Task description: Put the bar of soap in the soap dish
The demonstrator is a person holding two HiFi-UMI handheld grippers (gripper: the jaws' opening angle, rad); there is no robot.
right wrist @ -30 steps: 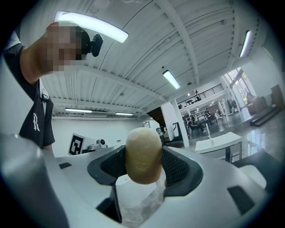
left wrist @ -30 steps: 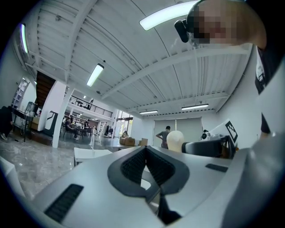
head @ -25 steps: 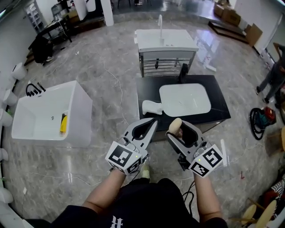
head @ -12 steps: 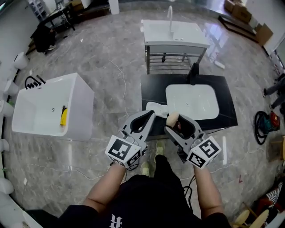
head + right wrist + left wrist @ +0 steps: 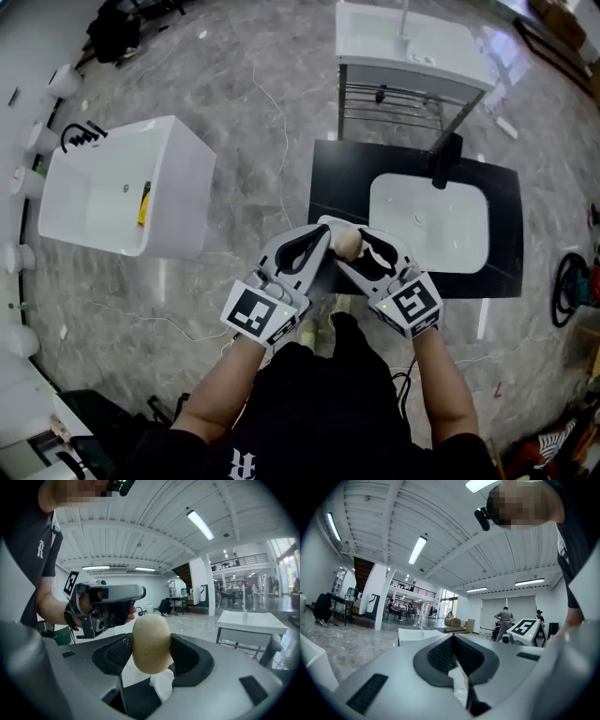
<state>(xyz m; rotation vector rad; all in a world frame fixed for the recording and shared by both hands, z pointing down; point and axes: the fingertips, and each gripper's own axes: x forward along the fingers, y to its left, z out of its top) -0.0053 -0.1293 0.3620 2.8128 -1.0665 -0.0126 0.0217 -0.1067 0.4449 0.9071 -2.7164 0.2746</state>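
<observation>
Above the front edge of the black counter (image 5: pixel 506 187), the right gripper (image 5: pixel 350 244) is clenched on the bar of soap (image 5: pixel 151 641), a rounded beige bar that stands upright between its jaws in the right gripper view. The left gripper (image 5: pixel 322 242) hovers just beside it, toward the counter's left end. Its jaws are pressed together at the tips and grasp nothing.

Directly beneath the soap, near the counter's front left corner, a small white shape shows through the jaws. It is most likely the soap dish (image 5: pixel 162 685), though the grippers hide most of it. Toward the counter's middle sits a white sink basin (image 5: pixel 429 234), with a black faucet (image 5: pixel 442 161) at its far side. Well apart from the counter's left end, a white bathtub (image 5: pixel 187 220) stands on the grey marble floor (image 5: pixel 234 112).

The step in hand looks like the final carry: the soap is held over the dish but is not yet in it. The next move would be a slow descent, tipping the bar so it lies flat in the dish. The jaws should part only once the soap rests there. The free left gripper could steady the dish if it slides.
</observation>
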